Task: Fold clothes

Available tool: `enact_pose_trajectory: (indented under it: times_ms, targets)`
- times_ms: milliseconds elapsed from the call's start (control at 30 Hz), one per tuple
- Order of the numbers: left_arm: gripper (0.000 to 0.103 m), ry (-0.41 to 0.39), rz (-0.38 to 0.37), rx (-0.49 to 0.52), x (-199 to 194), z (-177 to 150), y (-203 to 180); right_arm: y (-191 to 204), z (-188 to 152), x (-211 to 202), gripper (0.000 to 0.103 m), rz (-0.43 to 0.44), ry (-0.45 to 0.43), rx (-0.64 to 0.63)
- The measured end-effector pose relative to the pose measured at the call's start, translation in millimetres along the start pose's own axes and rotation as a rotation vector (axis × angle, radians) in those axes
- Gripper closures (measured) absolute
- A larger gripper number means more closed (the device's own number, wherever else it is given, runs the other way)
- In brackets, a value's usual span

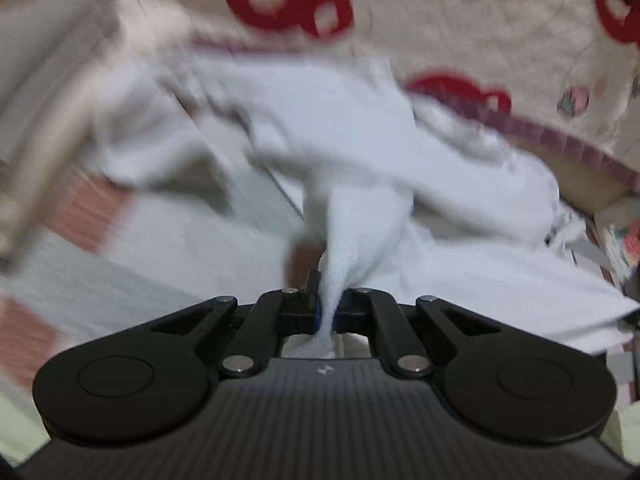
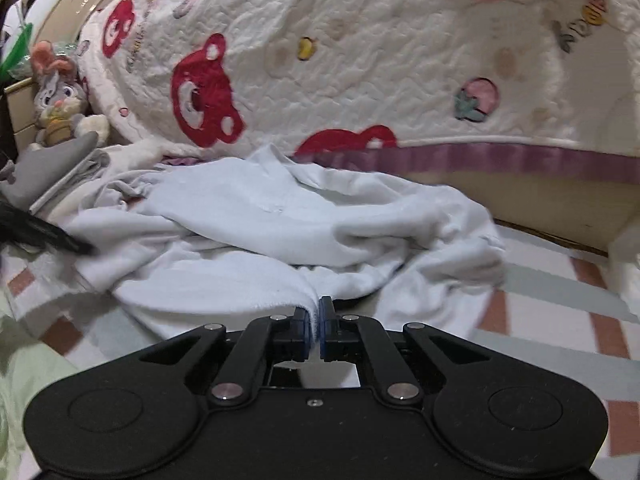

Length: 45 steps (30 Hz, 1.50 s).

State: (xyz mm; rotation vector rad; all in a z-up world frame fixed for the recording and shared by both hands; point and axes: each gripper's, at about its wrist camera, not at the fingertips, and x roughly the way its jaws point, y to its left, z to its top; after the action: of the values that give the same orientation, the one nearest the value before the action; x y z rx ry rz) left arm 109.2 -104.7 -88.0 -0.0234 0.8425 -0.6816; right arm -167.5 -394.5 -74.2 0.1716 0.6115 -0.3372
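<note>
White fleecy garment [image 2: 280, 216] is lying crumpled beside the bear-print quilted bed [image 2: 360, 60]; my left gripper [image 1: 329, 312] and right gripper [image 2: 316, 328] fingers are both clamping its fabric tight.

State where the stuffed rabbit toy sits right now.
In the right wrist view, the stuffed rabbit toy sits at the far left, beside the bear-print quilt and just beyond the white garment.

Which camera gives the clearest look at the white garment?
The right wrist view: the white garment lies sharp, crumpled across the floor below the bear-print quilt. The left wrist view shows the same cloth only motion-blurred, bunched and pulled up from its jaws.
</note>
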Motion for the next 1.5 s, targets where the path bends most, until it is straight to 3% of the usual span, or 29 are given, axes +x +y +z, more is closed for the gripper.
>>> enact_pose_trajectory:
  times_ms: [100, 300, 400, 533, 700, 933, 1100, 1200, 1300, 1500]
  targets:
    - [0.099, -0.085, 0.037, -0.1, -45, -3, 16, -19, -6, -9, 0.099, 0.006, 0.058, 0.076]
    - [0.1, 0.013, 0.068, -0.141, -41, -26, 16, -34, -18, -24, 0.099, 0.018, 0.018, 0.118]
    - [0.1, 0.001, 0.083, -0.178, -52, -15, 20, -43, -3, -41, 0.099, 0.018, -0.06, 0.115]
    - [0.1, -0.051, 0.138, -0.121, -90, 5, 12, -59, 24, -78, 0.099, 0.056, -0.171, 0.104]
    - [0.099, -0.074, 0.165, -0.04, -135, 17, -10, -68, 43, -129, 0.099, 0.133, -0.247, 0.059]
    - [0.099, -0.026, 0.189, -0.02, -157, -19, -12, -60, 4, -198, 0.1, 0.199, -0.289, 0.065]
    - [0.099, 0.029, 0.209, 0.002, -162, -48, -11, -50, -43, -227, 0.1, 0.22, -0.27, 0.037]
    - [0.099, 0.062, 0.22, 0.016, -164, -65, -11, -54, -64, -218, 0.1, 0.215, -0.21, 0.047]
    - [0.099, 0.095, 0.232, 0.029, -167, -82, -11, -54, -69, -215, 0.1, 0.23, -0.195, 0.047]
    - [0.099, 0.052, 0.209, 0.053, -192, -66, -23, -62, -47, -229, 0.1, 0.246, -0.262, 0.034]
